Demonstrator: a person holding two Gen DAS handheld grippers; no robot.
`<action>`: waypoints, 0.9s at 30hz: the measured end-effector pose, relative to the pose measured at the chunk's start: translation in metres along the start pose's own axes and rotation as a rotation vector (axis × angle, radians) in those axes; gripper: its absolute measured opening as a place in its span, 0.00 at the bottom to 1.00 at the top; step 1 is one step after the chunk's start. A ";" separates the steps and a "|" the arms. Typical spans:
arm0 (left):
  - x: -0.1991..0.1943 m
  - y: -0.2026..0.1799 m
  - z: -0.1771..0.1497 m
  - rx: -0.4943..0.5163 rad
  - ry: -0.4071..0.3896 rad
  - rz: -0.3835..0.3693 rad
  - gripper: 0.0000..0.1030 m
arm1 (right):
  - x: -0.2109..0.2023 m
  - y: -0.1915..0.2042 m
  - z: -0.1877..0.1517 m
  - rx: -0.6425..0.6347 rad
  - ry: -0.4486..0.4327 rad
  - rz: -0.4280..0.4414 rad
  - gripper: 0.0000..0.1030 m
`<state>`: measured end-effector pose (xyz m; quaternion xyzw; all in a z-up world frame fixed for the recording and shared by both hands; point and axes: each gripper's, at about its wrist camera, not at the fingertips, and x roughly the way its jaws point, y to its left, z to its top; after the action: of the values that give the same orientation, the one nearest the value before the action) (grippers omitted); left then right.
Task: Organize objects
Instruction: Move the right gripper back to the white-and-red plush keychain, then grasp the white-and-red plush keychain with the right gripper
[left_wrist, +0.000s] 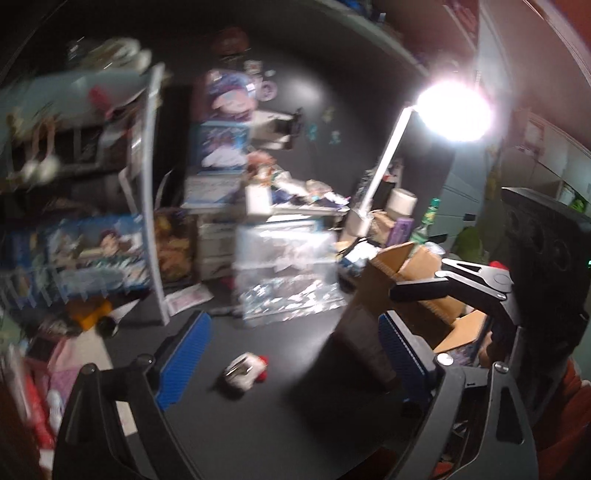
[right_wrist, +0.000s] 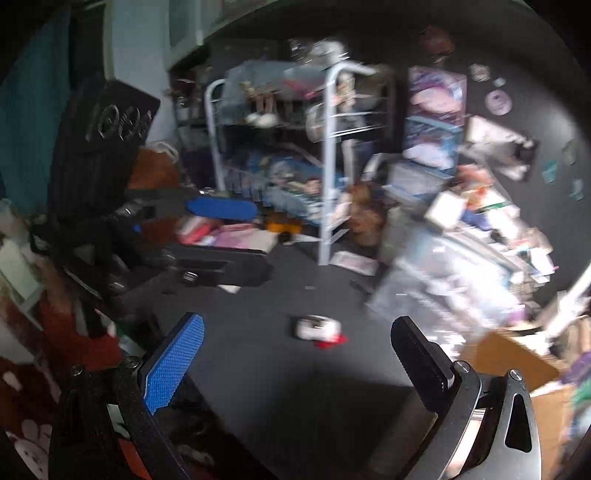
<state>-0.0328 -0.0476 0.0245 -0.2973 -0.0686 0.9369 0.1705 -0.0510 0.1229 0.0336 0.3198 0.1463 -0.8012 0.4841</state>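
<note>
A small white and red object (left_wrist: 244, 371) lies on the dark desk surface (left_wrist: 280, 424); it also shows in the right wrist view (right_wrist: 318, 328). My left gripper (left_wrist: 295, 354) is open and empty, its blue-padded fingers on either side of and above the object. My right gripper (right_wrist: 299, 360) is open and empty, hovering just in front of the same object. The right gripper also shows in the left wrist view (left_wrist: 443, 282) over a cardboard box (left_wrist: 413, 280). The left gripper shows in the right wrist view (right_wrist: 221, 236) at the left.
A white wire shelf (right_wrist: 328, 158) with boxes and figures stands at the back. Clear plastic packaging (left_wrist: 284, 266) lies behind the object. A lit desk lamp (left_wrist: 454, 110) glares at right. Pink items (right_wrist: 229, 234) and an orange toy (left_wrist: 90, 314) lie at left.
</note>
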 end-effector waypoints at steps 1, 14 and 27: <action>0.002 0.009 -0.009 -0.019 0.003 0.017 0.87 | 0.010 0.002 -0.004 0.011 0.001 0.008 0.99; 0.048 0.076 -0.098 -0.247 0.128 0.060 0.87 | 0.142 -0.026 -0.062 0.140 0.113 -0.141 0.99; 0.072 0.090 -0.096 -0.266 0.162 0.099 0.87 | 0.189 -0.051 -0.055 0.104 0.190 -0.148 0.68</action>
<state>-0.0578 -0.1024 -0.1126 -0.3949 -0.1633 0.8998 0.0884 -0.1366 0.0487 -0.1352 0.4071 0.1728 -0.8073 0.3906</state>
